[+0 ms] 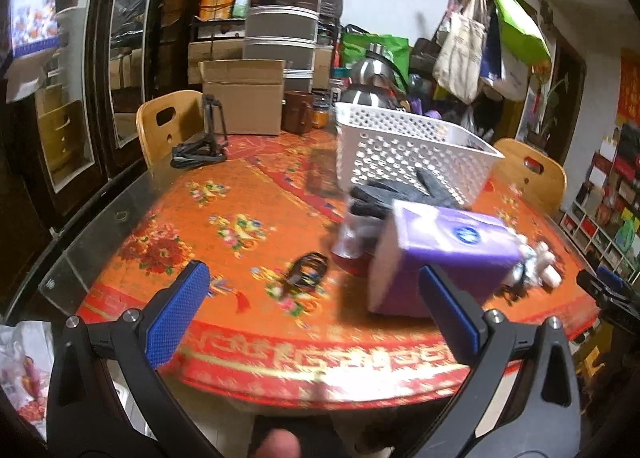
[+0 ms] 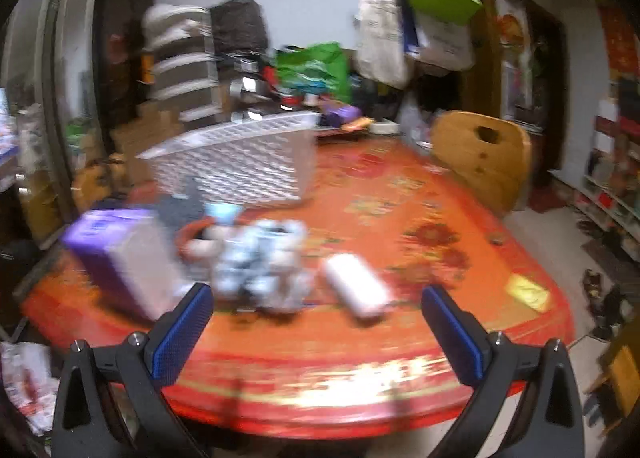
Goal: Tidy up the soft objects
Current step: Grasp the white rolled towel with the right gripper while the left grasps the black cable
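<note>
A white perforated basket [image 1: 408,150] stands on the orange flowered table [image 1: 240,242]; it also shows in the right wrist view [image 2: 240,162]. In front of it lie a dark grey glove [image 1: 404,194], a purple tissue pack [image 1: 436,254], a white and grey plush toy [image 2: 260,262] and a white roll [image 2: 356,290]. A black hair tie [image 1: 306,268] lies nearer the front edge. My left gripper [image 1: 316,314] is open and empty over the front of the table, left of the purple pack. My right gripper [image 2: 316,334] is open and empty, in front of the plush toy. Both views are blurred.
A cardboard box [image 1: 240,98], a brown mug [image 1: 298,110], a steel kettle [image 1: 370,86] and a black tripod [image 1: 204,142] stand at the table's back. Wooden chairs [image 1: 168,122] [image 2: 480,154] stand at two sides. A yellow cloth [image 2: 528,292] lies at the right edge.
</note>
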